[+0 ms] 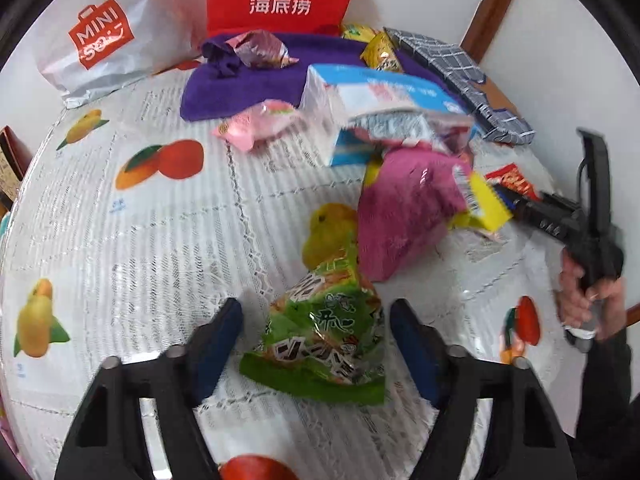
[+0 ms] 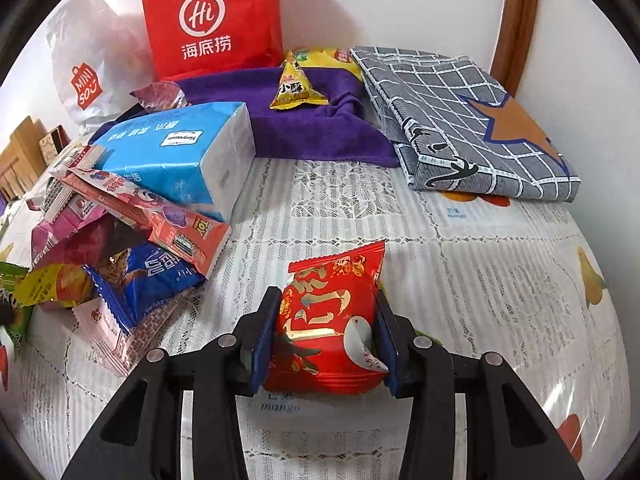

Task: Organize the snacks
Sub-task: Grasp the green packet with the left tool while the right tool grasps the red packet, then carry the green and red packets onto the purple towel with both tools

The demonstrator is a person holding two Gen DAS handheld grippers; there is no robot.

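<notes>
Low in the right wrist frame, the right gripper (image 2: 326, 338) pinched a red packet (image 2: 330, 320) across its middle; looked light, crinkly and crushable. In the left view, the left gripper (image 1: 316, 344) stood wide around a green packet (image 1: 324, 344) at bottom centre, pads apparently not touching. Farther back, a red bag (image 2: 212, 20) and white bag (image 2: 86, 64) stood upper left, contents hidden.

Bare tablecloth (image 2: 500, 280) open between snack pile (image 2: 132, 248) at left and grey folded cloth (image 2: 472, 120) at back right. Purple towel (image 2: 304, 132), tissue pack (image 2: 188, 152), red bag (image 2: 212, 20) block the back.
</notes>
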